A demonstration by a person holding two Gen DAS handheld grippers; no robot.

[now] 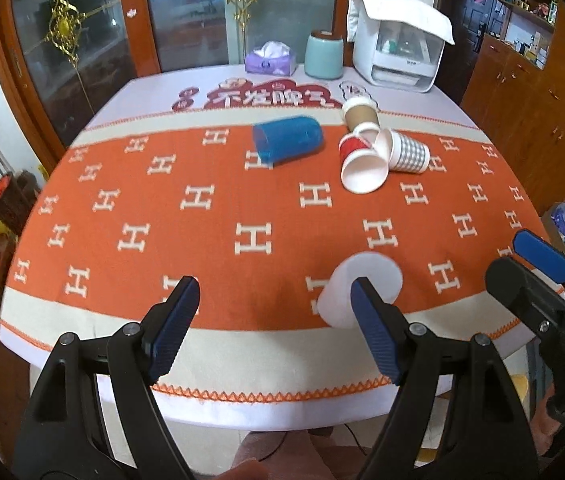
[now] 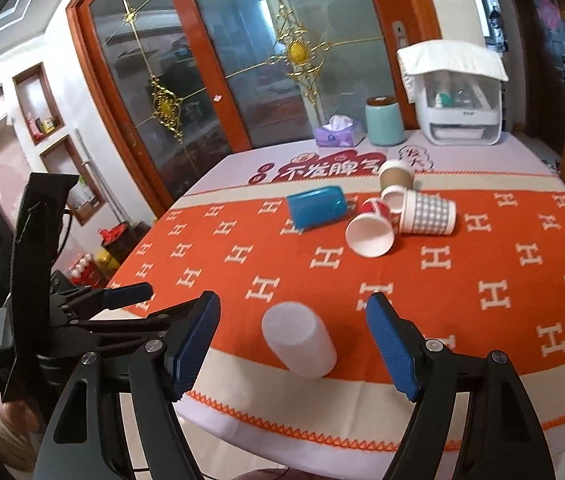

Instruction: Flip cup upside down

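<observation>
- The white cup [image 2: 299, 340] stands upside down near the front edge of the table [image 2: 482, 392], with its closed bottom up. It sits where the orange part of the cloth meets the cream band.
- The right gripper [image 2: 293, 344] is around this cup but does not touch it. Its two blue fingers [image 2: 196, 346] are spread wide, one on each side of the cup, with a clear gap on both sides.
- The left gripper [image 1: 274, 330] is over the front edge of the table, to the left of the white cup [image 1: 362, 286]. Its fingers [image 1: 172, 326] are also spread wide and hold nothing. In the left wrist view its right finger covers a part of the cup.
- A blue cup [image 1: 287, 140] lies on its side further back, near the middle of the table.
- To the right of it, three paper cups lie on their sides in a small group, touching one another: a red cup [image 1: 360, 166] with its white opening toward the camera, a checked cup [image 1: 408, 151] and a brown cup [image 1: 358, 114] behind them.
- At the far edge of the table stand a purple tissue box [image 1: 270, 60], a light green jar [image 1: 323, 56] and a white appliance [image 1: 400, 46].
</observation>
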